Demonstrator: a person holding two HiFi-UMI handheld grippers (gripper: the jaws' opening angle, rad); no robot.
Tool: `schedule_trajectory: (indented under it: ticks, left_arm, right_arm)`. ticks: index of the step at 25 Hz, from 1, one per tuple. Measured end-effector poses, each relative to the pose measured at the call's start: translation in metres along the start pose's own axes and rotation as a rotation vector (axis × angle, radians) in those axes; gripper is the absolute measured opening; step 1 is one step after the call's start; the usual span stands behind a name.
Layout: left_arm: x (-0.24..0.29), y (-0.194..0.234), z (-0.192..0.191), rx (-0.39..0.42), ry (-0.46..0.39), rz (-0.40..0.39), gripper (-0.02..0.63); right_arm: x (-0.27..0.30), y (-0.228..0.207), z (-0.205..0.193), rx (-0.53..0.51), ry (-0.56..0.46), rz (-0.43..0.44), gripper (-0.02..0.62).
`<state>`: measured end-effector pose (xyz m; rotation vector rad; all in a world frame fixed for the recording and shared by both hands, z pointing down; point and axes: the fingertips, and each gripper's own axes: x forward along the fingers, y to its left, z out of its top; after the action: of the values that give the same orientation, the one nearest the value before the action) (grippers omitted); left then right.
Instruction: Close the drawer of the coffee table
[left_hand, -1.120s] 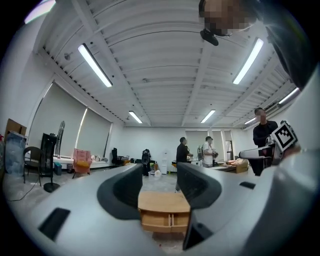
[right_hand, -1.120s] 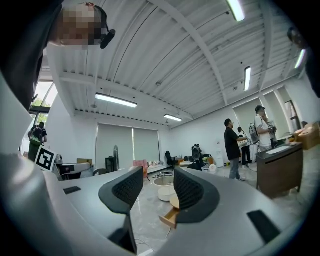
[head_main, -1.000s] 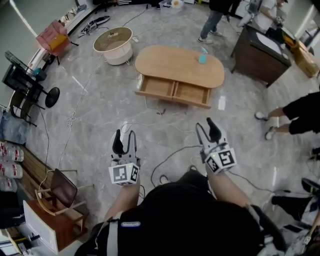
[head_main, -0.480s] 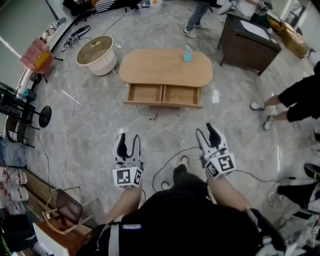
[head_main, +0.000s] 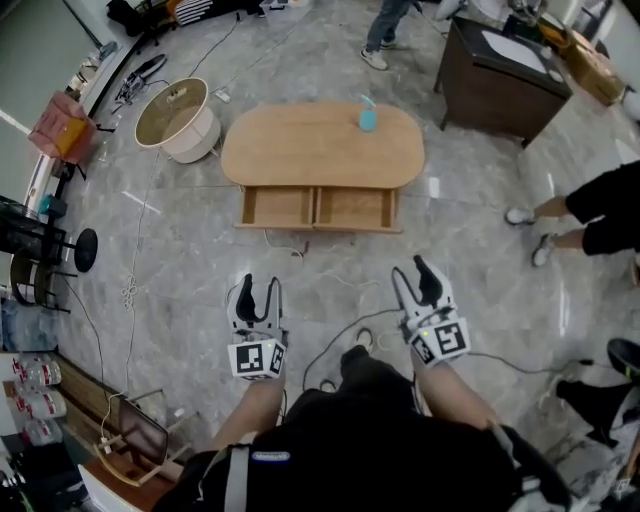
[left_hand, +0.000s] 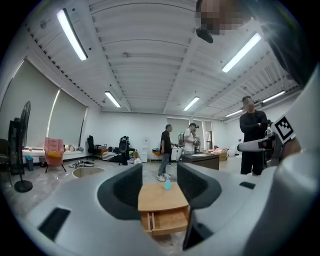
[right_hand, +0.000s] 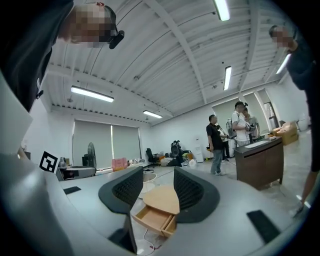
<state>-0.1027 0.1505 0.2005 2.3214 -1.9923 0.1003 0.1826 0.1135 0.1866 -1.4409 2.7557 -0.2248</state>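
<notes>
An oval wooden coffee table (head_main: 310, 145) stands ahead on the marble floor, with a small blue bottle (head_main: 367, 118) on its top. Its two front drawers (head_main: 317, 208) are pulled out and look empty. The table also shows between the jaws in the left gripper view (left_hand: 162, 196) and in the right gripper view (right_hand: 161, 199). My left gripper (head_main: 256, 293) and right gripper (head_main: 416, 272) are both open, holding nothing, held side by side well short of the drawers.
Cables (head_main: 330, 345) lie on the floor between me and the table. A round white tub (head_main: 176, 120) stands left of the table, a dark cabinet (head_main: 500, 70) to the back right. People stand at the right (head_main: 590, 215) and behind the table (head_main: 388, 25). Chairs and clutter line the left wall.
The table has come nearer and more central in the head view, its drawers now squarely facing me. Both grippers stay open and level in front of me.
</notes>
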Motion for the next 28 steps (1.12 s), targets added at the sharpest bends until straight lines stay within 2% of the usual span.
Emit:
schedule_trajectory:
  ticks: [6,13,22,25,28]
  left_arm:
    - [0.043,-0.010,-0.004,0.011,0.016,0.003,0.199]
    - [0.086,-0.025,-0.026,0.027,0.041,-0.054,0.199]
    - [0.146,-0.042,-0.085,0.024,0.083,-0.155,0.199]
    - [0.163,-0.041,-0.112,0.020,0.092,-0.191,0.199]
    - [0.181,-0.035,-0.142,0.019,0.103,-0.223,0.199]
  right_arm:
    - [0.024,-0.041,-0.007,0.017,0.008,-0.020,0.167]
    - [0.041,-0.069,-0.036,0.039,0.029,-0.069,0.167]
    - [0.063,-0.096,-0.076,-0.010,0.044,-0.142,0.167]
    - [0.070,-0.099,-0.109,-0.039,0.078,-0.167,0.167]
    - [0.079,-0.102,-0.148,-0.021,0.109,-0.184,0.167]
